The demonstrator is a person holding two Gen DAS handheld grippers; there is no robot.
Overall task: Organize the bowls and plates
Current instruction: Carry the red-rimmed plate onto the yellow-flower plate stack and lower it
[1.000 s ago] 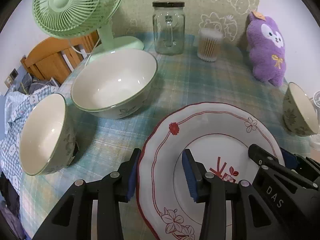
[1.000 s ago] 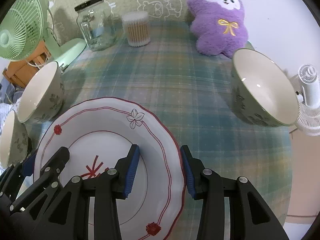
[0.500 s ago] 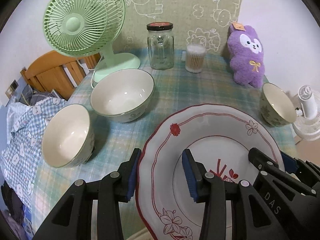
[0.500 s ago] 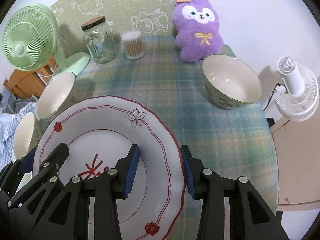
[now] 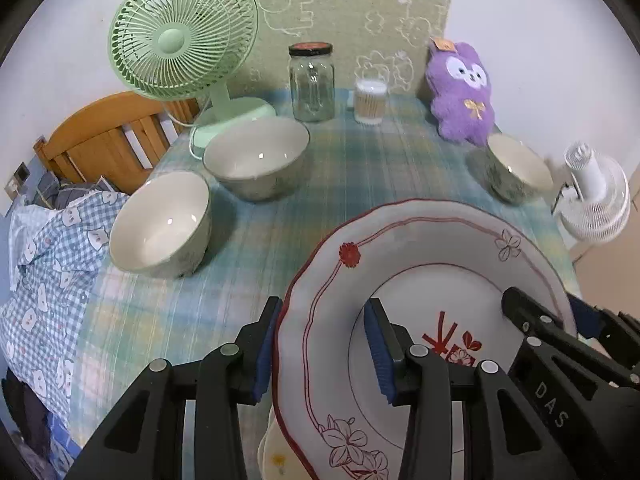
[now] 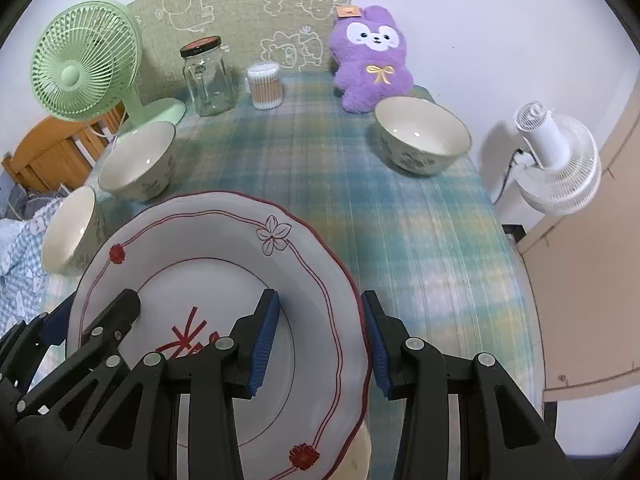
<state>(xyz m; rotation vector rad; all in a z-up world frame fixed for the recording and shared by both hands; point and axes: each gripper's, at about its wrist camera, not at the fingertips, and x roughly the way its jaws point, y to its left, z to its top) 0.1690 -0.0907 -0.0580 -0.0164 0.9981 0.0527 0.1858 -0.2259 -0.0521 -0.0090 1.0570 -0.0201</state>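
A white plate with red trim (image 5: pixel 432 252) (image 6: pixel 208 240) is held up over the table's near edge by both grippers. My left gripper (image 5: pixel 322 350) is shut on its left rim. My right gripper (image 6: pixel 320 338) is shut on its right rim. Another pale dish (image 5: pixel 268 452) shows just beneath the plate. Three green-rimmed bowls stand on the plaid cloth: one at the left (image 5: pixel 160 224) (image 6: pixel 70 230), a larger one behind it (image 5: pixel 256 156) (image 6: pixel 138 162), and one at the far right (image 5: pixel 518 170) (image 6: pixel 422 134).
Along the back stand a green fan (image 5: pixel 180 40), a glass jar (image 5: pixel 312 82), a cup of cotton swabs (image 5: pixel 370 102) and a purple plush (image 5: pixel 460 92). A white fan (image 6: pixel 556 160) is off the right edge. A wooden chair (image 5: pixel 104 144) is at the left.
Both grippers have lifted the plate up and back toward me. The bowls and table now look farther away. The grip has not changed.
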